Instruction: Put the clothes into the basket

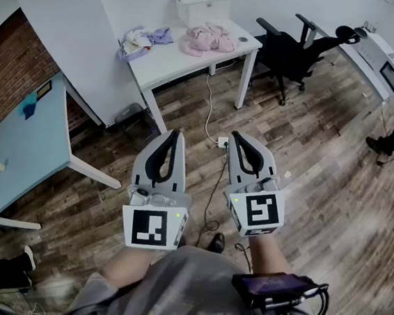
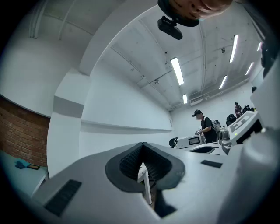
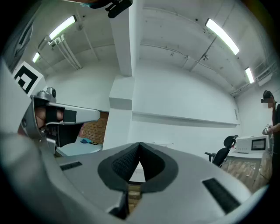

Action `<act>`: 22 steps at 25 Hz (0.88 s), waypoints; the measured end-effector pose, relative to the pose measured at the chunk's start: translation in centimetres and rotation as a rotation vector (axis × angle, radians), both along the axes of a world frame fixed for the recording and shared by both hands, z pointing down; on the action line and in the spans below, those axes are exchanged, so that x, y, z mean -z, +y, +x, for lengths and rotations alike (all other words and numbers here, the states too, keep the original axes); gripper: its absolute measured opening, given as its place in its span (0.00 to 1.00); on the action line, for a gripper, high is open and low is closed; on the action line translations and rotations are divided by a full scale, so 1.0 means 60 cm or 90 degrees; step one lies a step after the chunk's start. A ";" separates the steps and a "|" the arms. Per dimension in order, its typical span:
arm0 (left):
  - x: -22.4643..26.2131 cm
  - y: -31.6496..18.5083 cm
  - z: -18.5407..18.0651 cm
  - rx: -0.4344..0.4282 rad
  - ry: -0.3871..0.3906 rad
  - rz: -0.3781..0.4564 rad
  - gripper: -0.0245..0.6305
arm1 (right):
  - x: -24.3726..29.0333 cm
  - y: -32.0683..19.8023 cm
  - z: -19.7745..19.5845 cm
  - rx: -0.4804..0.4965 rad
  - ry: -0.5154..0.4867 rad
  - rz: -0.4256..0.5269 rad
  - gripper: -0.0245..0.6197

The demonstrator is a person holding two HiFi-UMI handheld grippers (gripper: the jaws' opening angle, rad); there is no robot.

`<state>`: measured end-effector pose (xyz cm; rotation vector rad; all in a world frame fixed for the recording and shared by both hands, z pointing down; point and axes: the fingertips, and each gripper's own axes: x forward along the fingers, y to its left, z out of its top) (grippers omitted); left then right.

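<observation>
**A:** Status of the task?

**B:** Not started, as I read it. Both lots of clothing lie on the white rectangular surface (image 1: pixel 170 65) across the room. A crumpled pink garment heap (image 1: pixel 208 39) sits near its far right end. A smaller white and lavender garment heap (image 1: pixel 140 42) sits toward its left end, apart from the pink one.

**A:** The container?

**B:** A translucent white plastic basket (image 1: pixel 201 7) stands on the same surface, at the back edge, just behind the pink heap. No coloured cloth shows through its walls or above its rim, so it looks empty. It is small in the head view, so I hold that loosely.

**A:** Grippers?

**B:** The left gripper (image 1: pixel 176 134) has its jaws pressed together with nothing between the pads. The right gripper (image 1: pixel 235 135) is the same, closed tip to tip and empty. Both are held side by side in front of the person, over the wood-plank floor (image 1: pixel 309 151) and well apart from the surface. Each gripper view looks past its closed jaws at walls and ceiling, with no cloth in sight.

**A:** Remaining?

**B:** Everything: approach the surface, pick up each heap, drop both into the basket.
</observation>
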<state>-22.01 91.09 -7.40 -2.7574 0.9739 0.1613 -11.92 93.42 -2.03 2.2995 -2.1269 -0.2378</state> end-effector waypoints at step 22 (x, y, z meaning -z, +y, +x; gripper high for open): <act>-0.078 -0.025 0.078 0.037 -0.027 -0.050 0.05 | -0.077 -0.021 0.131 0.018 -0.062 -0.037 0.05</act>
